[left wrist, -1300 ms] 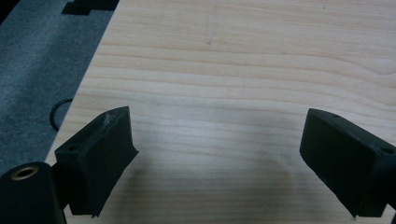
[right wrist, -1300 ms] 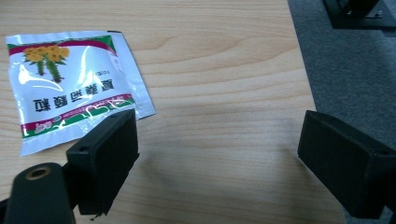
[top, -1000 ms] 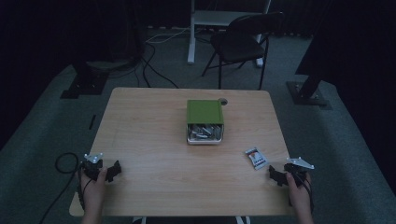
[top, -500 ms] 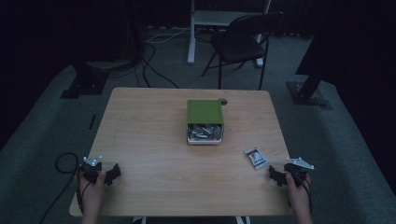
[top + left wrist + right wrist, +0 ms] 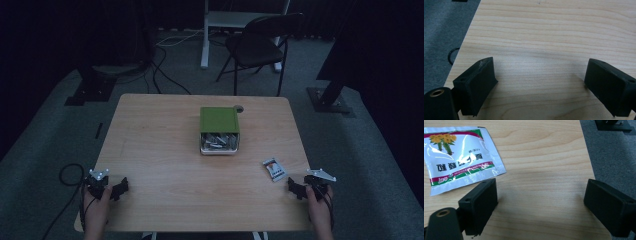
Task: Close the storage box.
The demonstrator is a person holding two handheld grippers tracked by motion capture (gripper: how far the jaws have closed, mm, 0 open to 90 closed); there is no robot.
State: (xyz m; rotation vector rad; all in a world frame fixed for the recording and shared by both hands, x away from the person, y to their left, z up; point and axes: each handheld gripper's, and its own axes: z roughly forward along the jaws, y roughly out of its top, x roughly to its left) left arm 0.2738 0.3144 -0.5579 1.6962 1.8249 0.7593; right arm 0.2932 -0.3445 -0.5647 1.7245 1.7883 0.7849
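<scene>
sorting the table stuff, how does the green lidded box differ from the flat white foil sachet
The green lidded box stands tall mid-table, partly open on packets; the flat white foil sachet lies thin and sealed near the right gripper. The box is plain; the sachet is printed. Both rest untouched on the wooden table.

Left tool: black body, grey three-cornered plate on top, black cable looping off behind. Right tool: same build, pale grey plate. Jaws: two blocky matte-black pads, small round hole in each top face; brass-coloured eyelet in black lug beside one jaw. Forearms bare, no sleeves.
</scene>
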